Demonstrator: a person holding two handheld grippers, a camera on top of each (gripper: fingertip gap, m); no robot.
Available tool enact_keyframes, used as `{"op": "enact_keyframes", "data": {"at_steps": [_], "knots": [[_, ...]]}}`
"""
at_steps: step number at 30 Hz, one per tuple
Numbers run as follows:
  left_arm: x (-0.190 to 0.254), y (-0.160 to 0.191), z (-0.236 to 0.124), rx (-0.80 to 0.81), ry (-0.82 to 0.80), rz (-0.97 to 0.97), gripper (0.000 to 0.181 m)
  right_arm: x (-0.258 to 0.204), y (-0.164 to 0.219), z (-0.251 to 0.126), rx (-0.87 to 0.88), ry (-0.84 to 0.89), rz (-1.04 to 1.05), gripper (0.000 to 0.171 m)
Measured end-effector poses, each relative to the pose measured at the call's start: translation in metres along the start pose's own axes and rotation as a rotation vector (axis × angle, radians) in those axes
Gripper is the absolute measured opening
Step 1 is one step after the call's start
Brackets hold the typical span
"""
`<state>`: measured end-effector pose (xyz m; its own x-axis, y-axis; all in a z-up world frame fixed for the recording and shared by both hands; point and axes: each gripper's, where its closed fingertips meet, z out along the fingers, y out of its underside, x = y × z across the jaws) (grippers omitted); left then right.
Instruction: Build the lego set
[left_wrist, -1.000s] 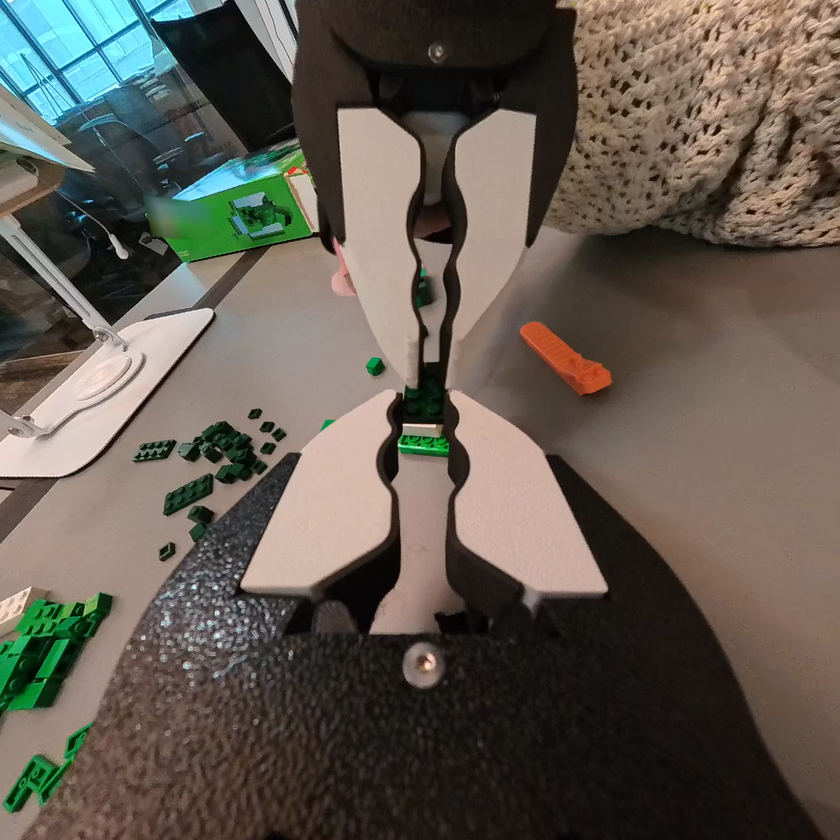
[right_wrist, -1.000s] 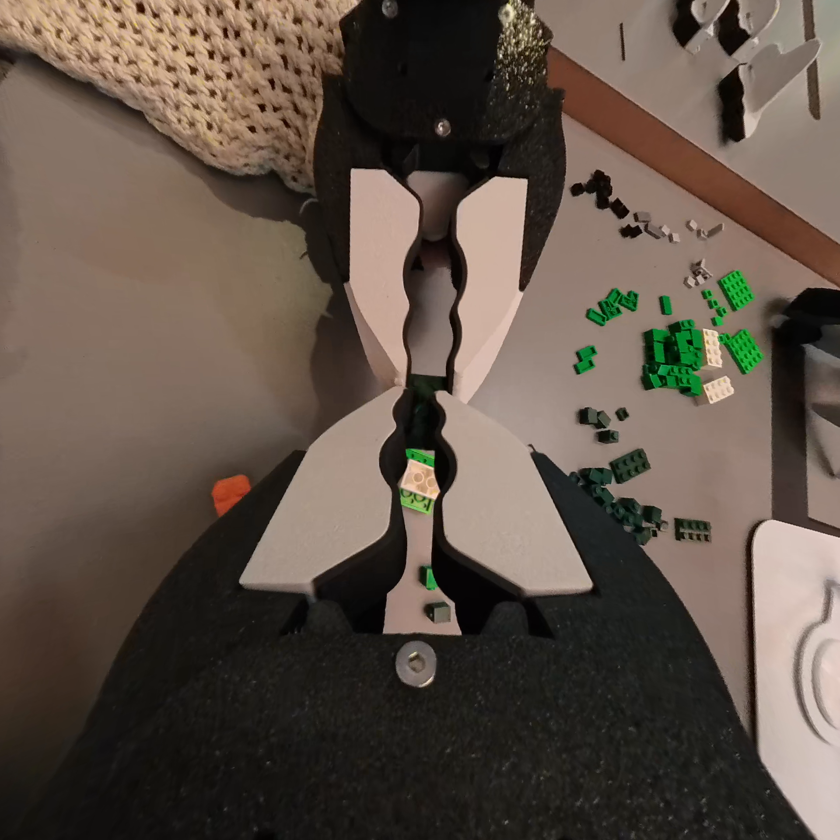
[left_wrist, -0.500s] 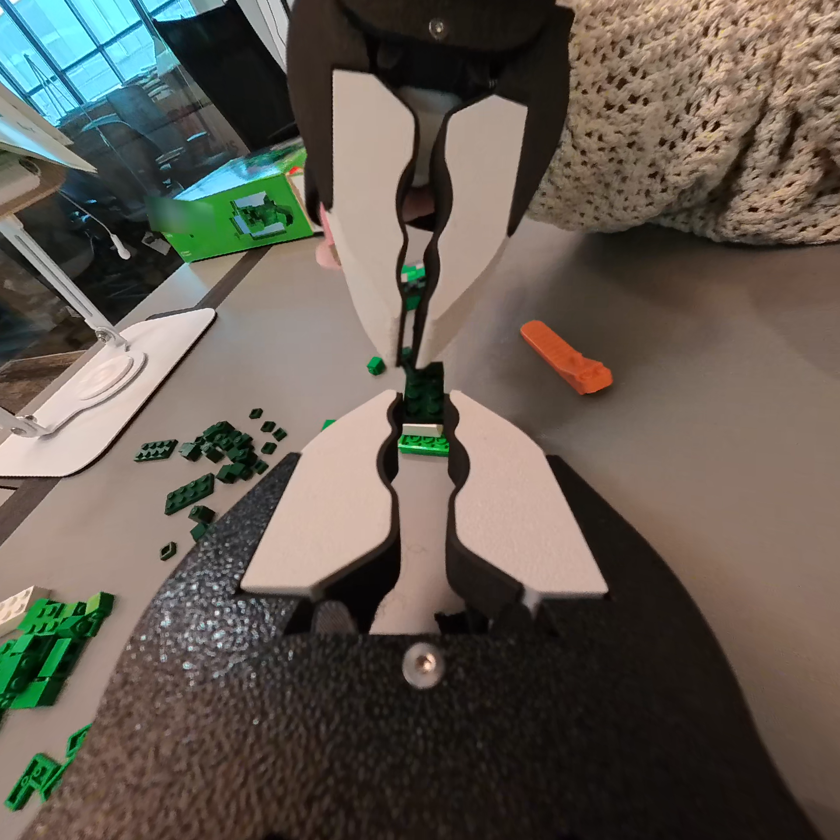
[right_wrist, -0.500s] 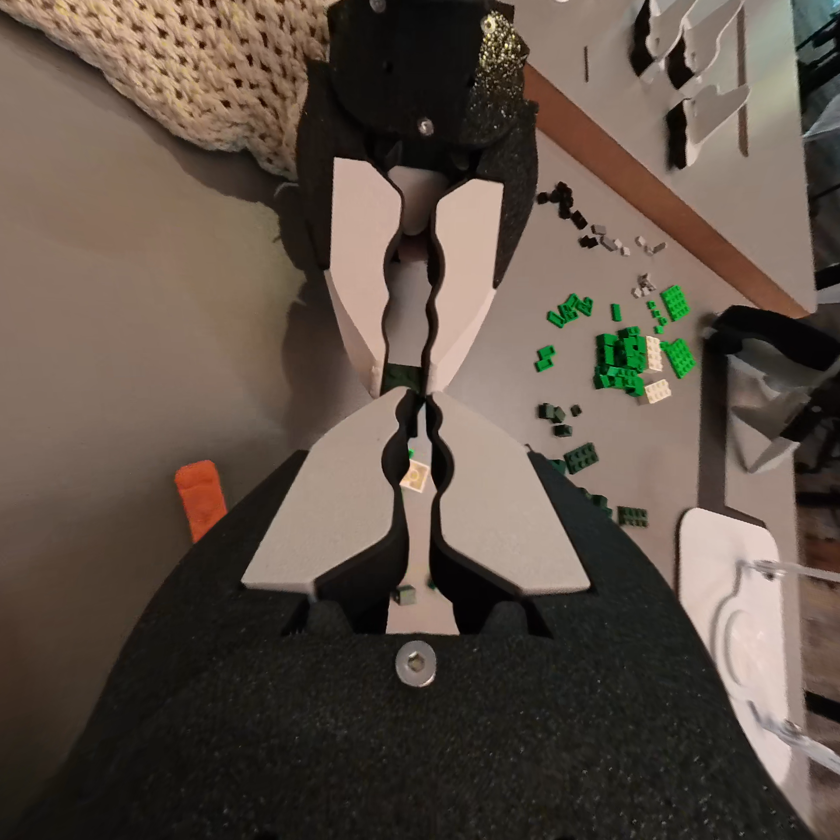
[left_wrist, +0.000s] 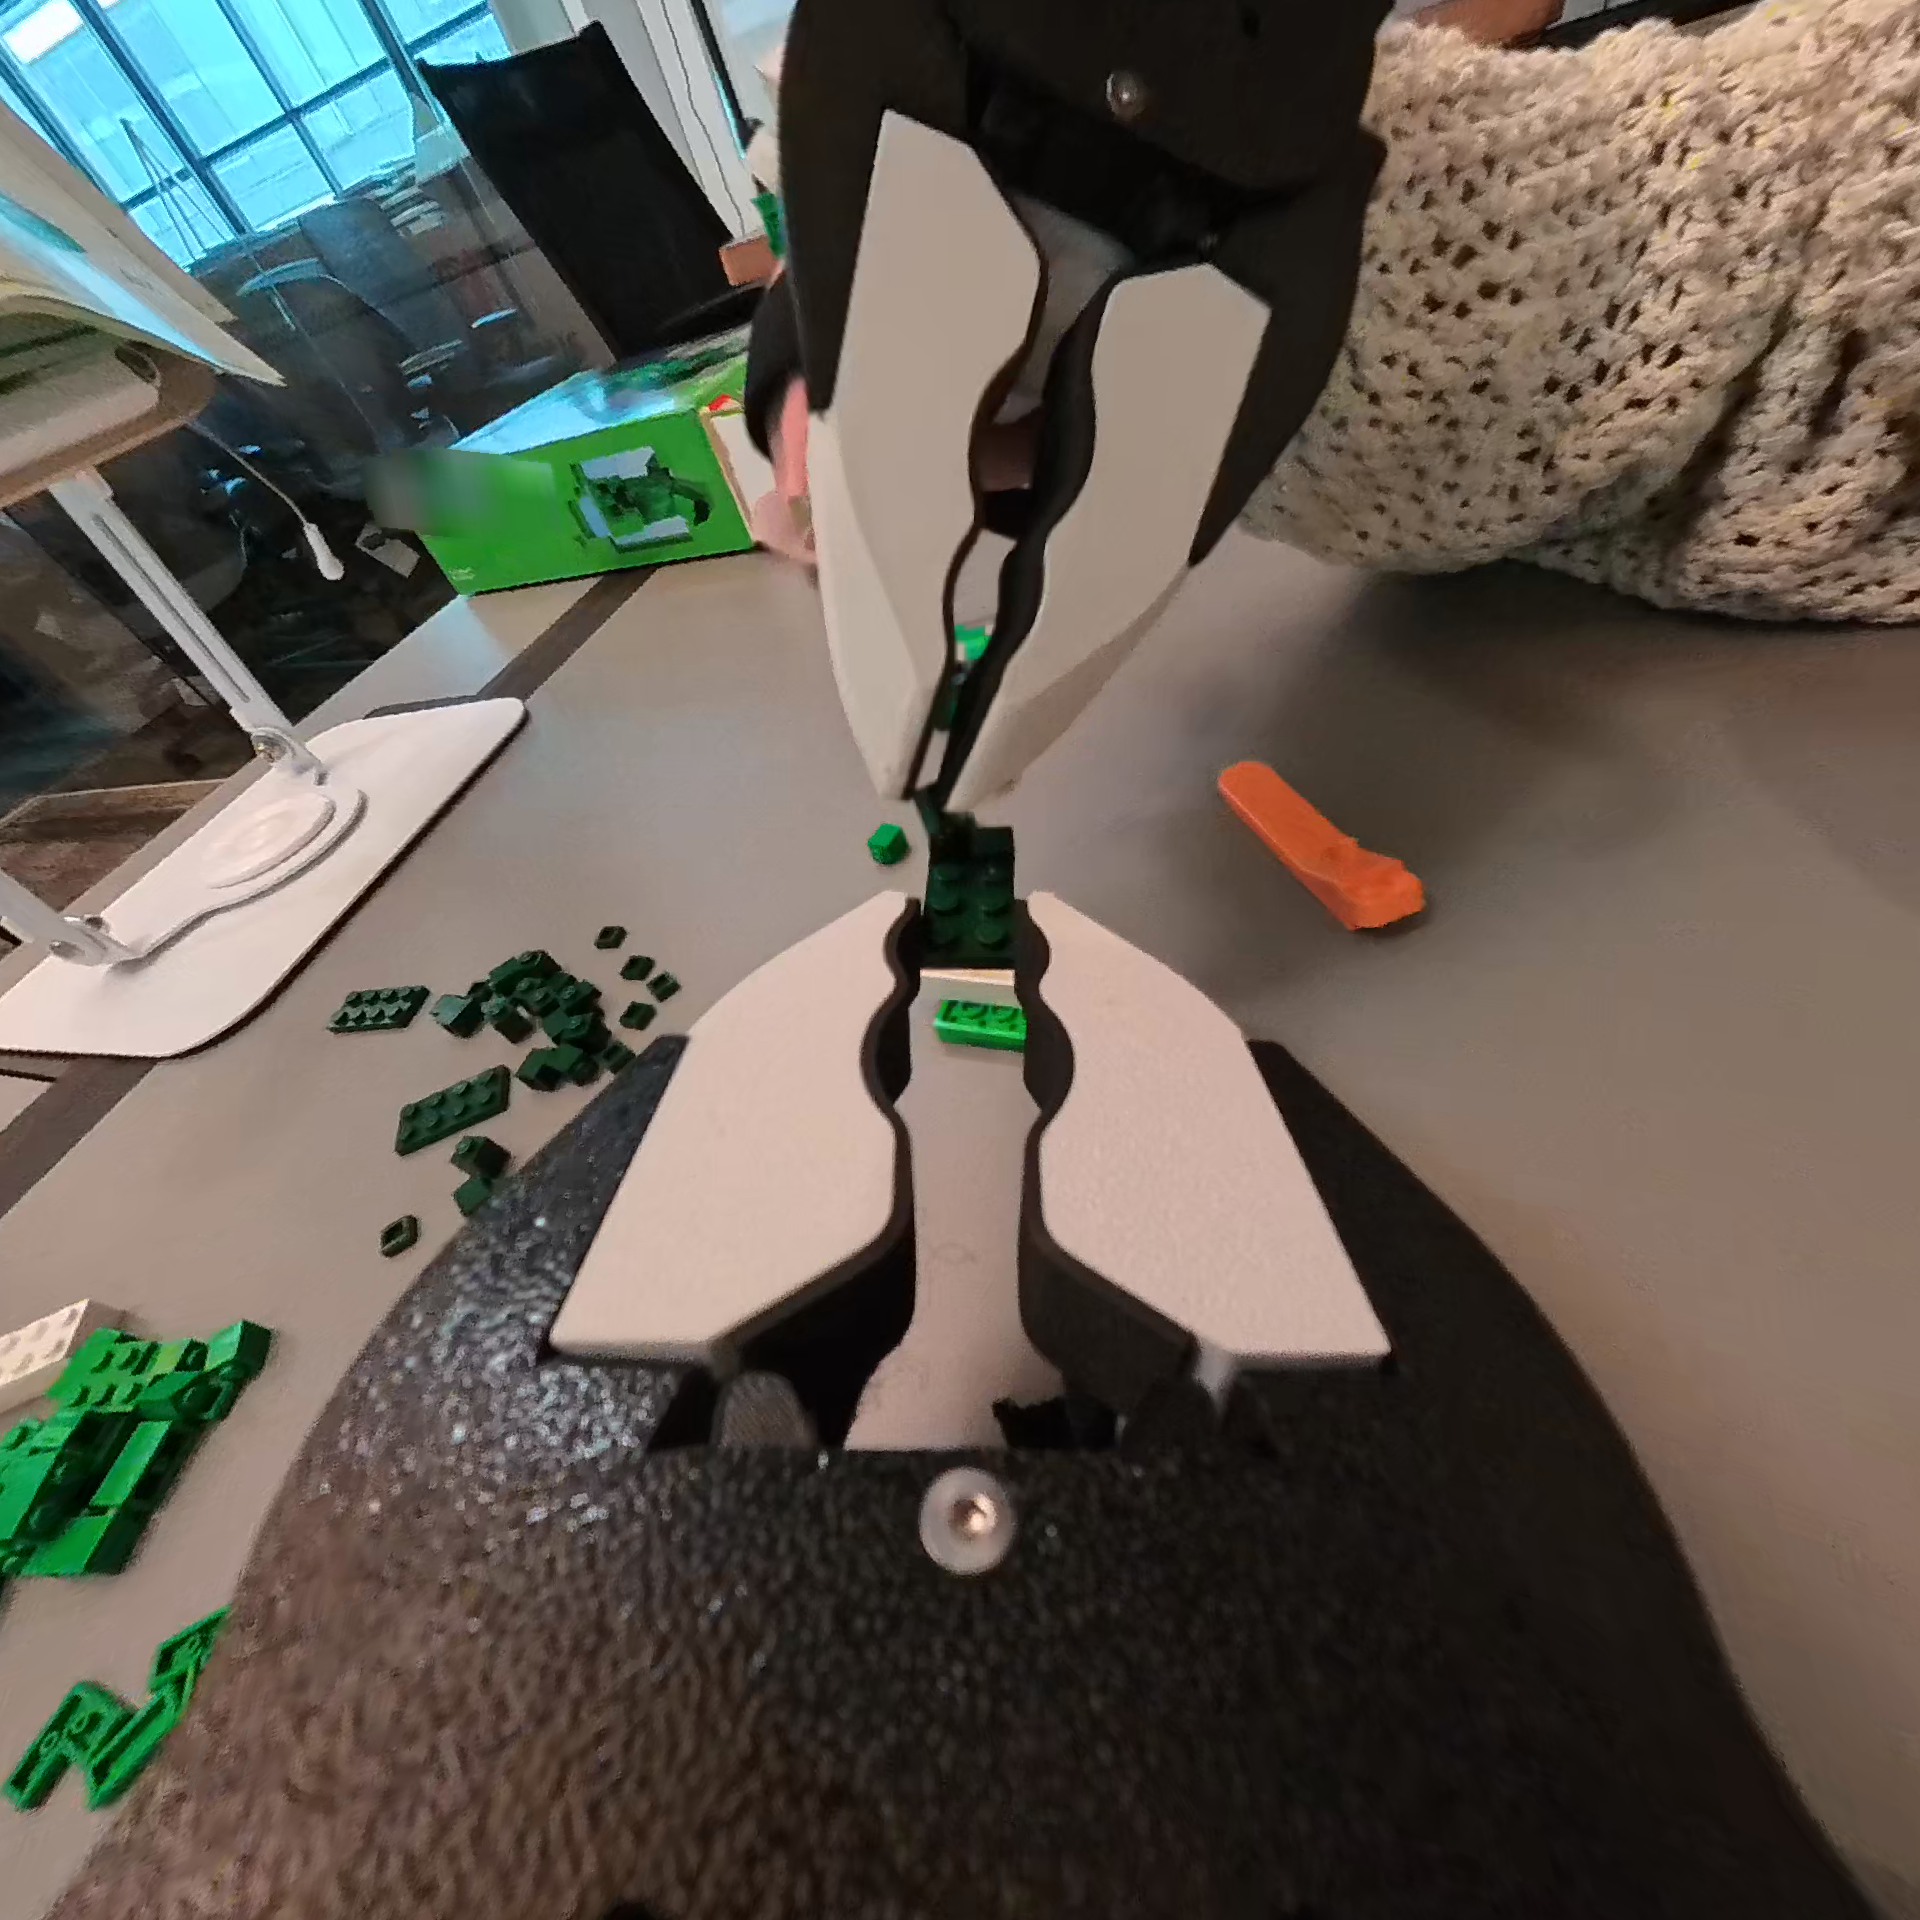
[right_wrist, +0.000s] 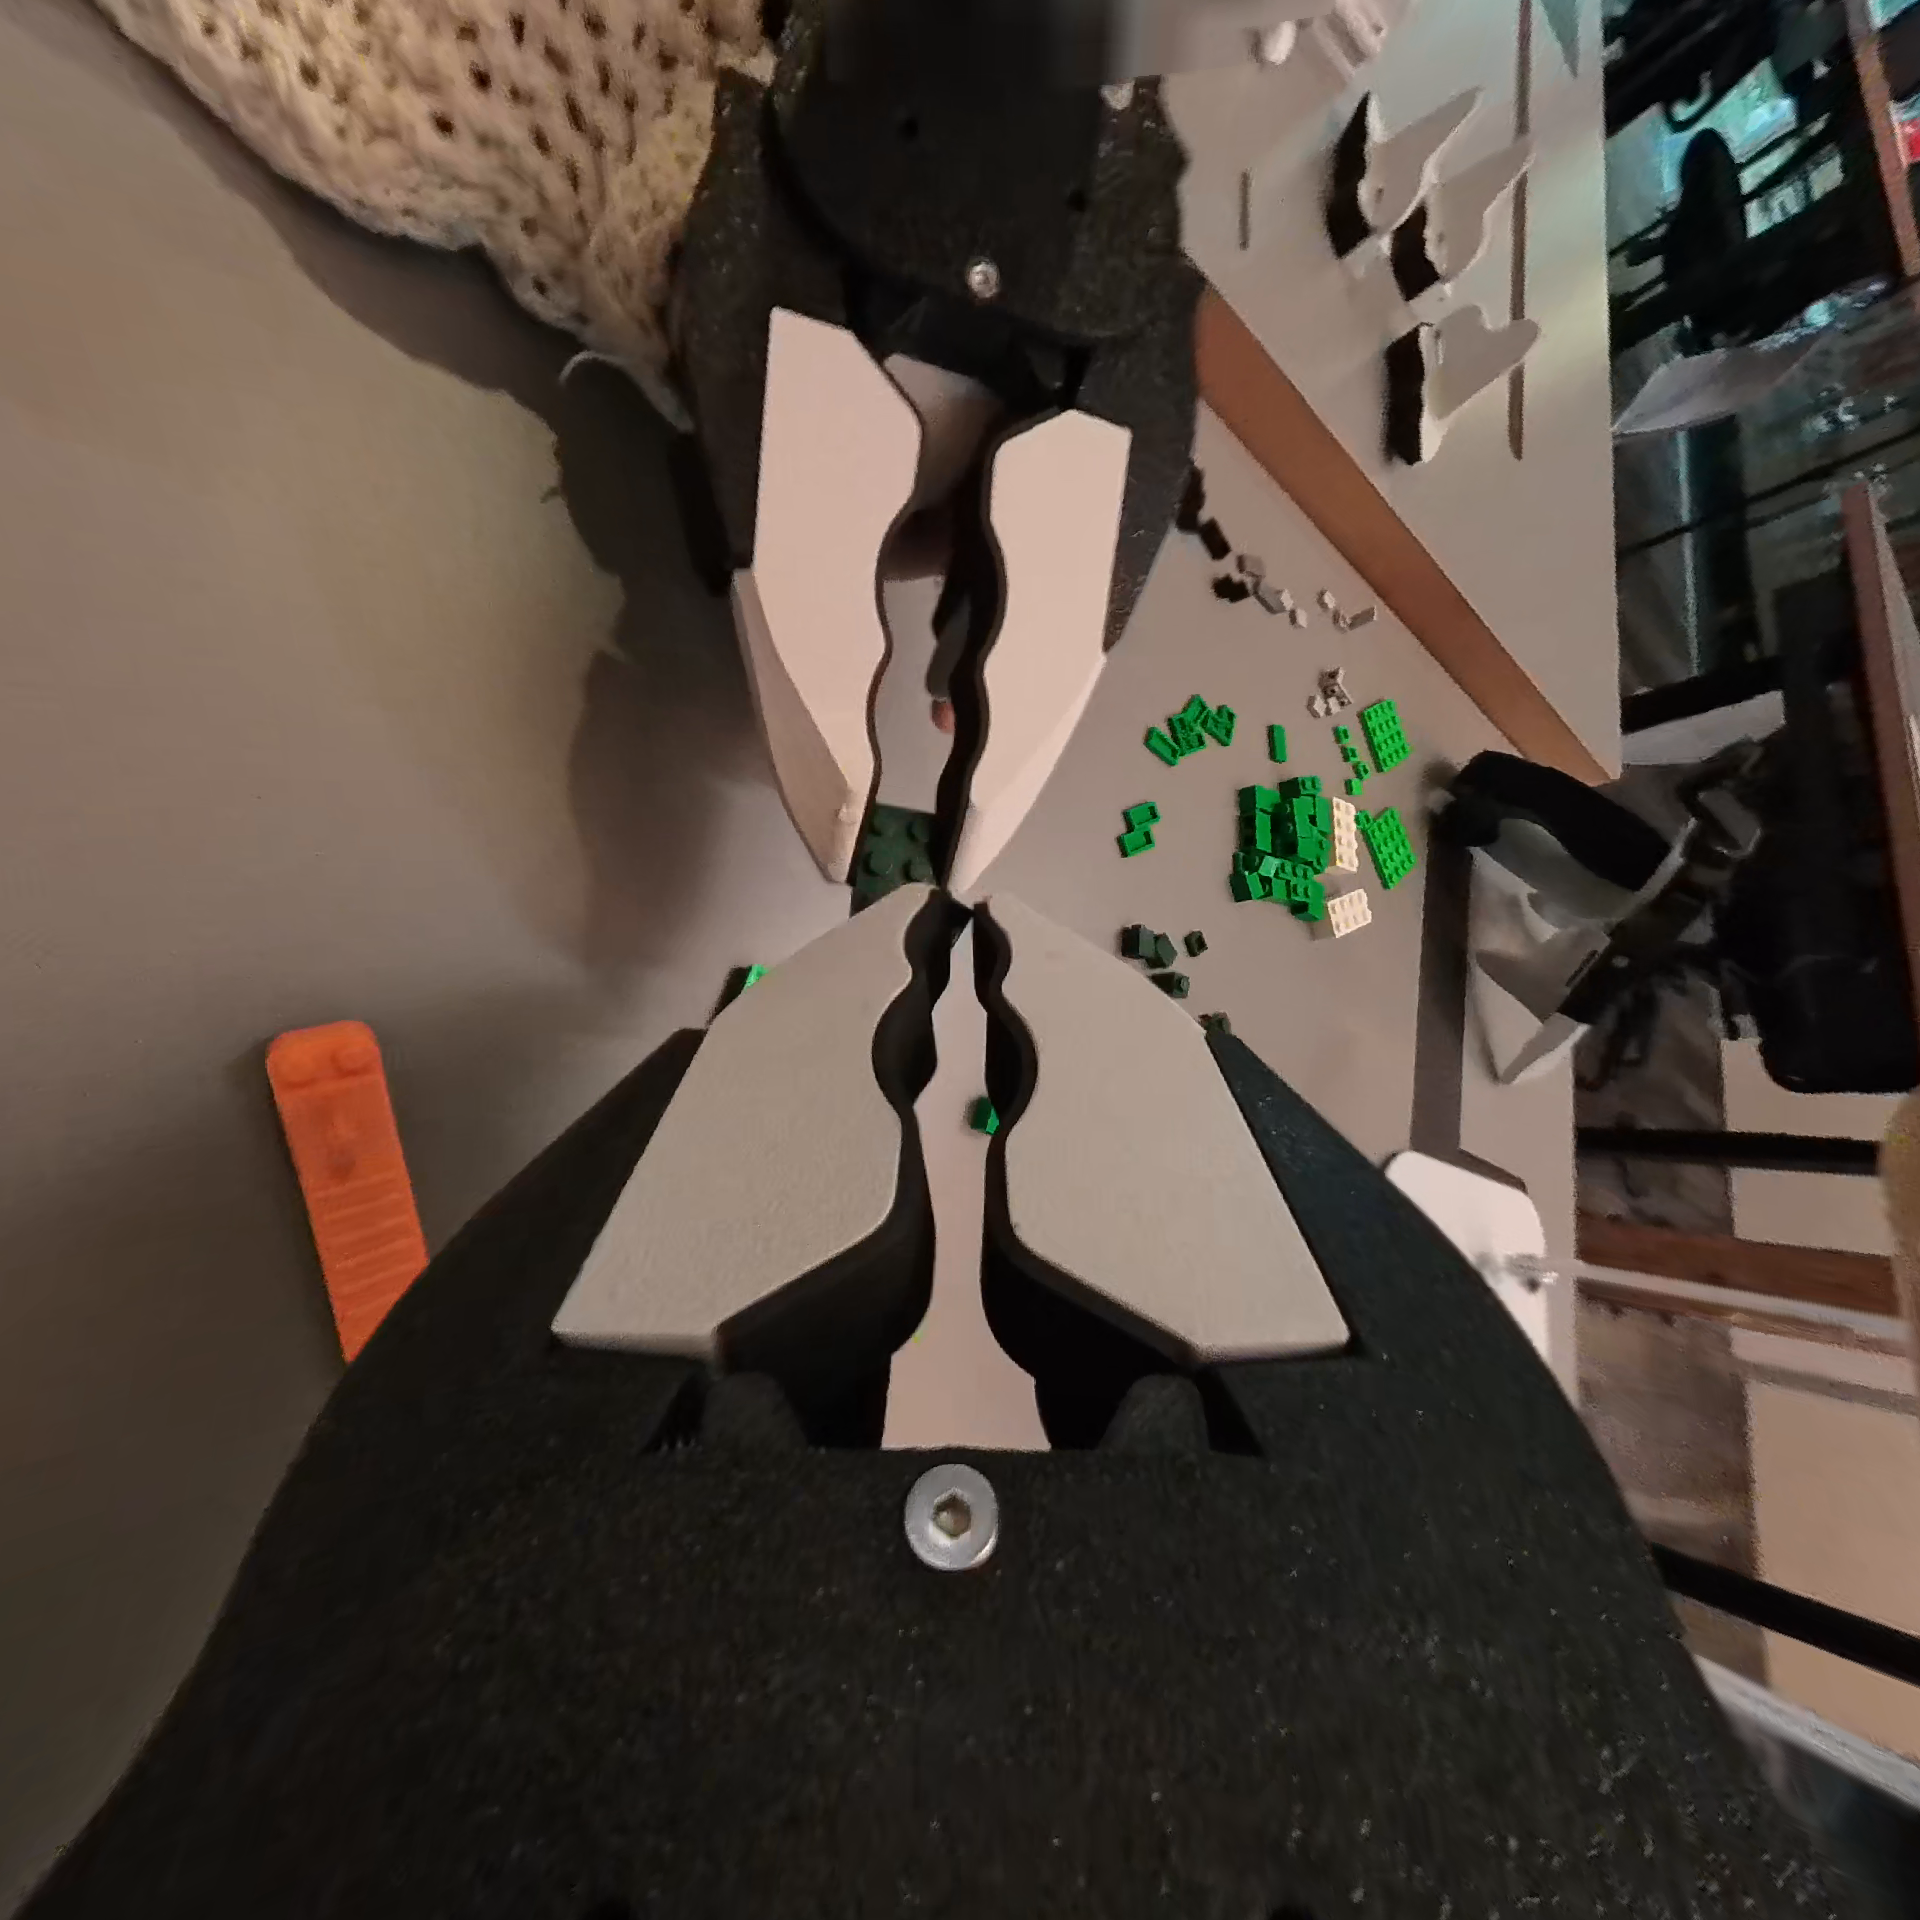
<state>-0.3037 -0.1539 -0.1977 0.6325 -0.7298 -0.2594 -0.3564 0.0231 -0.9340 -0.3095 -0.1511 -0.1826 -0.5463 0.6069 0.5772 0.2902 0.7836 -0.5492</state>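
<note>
Mid-assembly, the left gripper (left_wrist: 971, 914) clamps the dark green studded plastic brick stack (left_wrist: 974, 902) at its tips, while the right gripper (left_wrist: 940, 795), pinched closed just ahead, seemingly needs to press a piece down squarely.

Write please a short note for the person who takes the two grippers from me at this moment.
Left gripper: shut on the small lego assembly, dark green plates over a white and a bright green piece.
Right gripper: closed at the tips; what it pinches, if anything, cannot be seen. It meets the assembly's far end.
Loose pieces: dark green pile, bright green pile, orange brick separator on the grey table.
Done: only a few pieces joined. Left: most of the set.
</note>
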Motion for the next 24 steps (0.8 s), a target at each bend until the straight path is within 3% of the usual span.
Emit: {"op": "enact_keyframes", "data": {"at_steps": [5, 8, 14, 22, 24], "knots": [[-0.015, 0.008, -0.002, -0.049, -0.076, -0.058, 0.016, 0.014, -0.005, -0.013, 0.203, 0.077, 0.246, 0.003], [-0.026, 0.02, -0.004, -0.123, -0.123, -0.119, 0.016, 0.016, 0.011, -0.015, 0.217, 0.153, 0.36, 0.003], [-0.028, 0.044, -0.002, -0.296, -0.133, -0.181, 0.016, 0.007, 0.028, -0.018, 0.196, 0.307, 0.361, 0.003], [-0.025, 0.07, -0.001, -0.478, -0.151, -0.159, 0.017, -0.006, 0.012, -0.05, 0.336, 0.493, 0.256, 0.003], [-0.027, 0.07, -0.003, -0.475, -0.183, -0.15, 0.028, -0.01, 0.013, -0.061, 0.364, 0.535, 0.243, 0.003]]}}
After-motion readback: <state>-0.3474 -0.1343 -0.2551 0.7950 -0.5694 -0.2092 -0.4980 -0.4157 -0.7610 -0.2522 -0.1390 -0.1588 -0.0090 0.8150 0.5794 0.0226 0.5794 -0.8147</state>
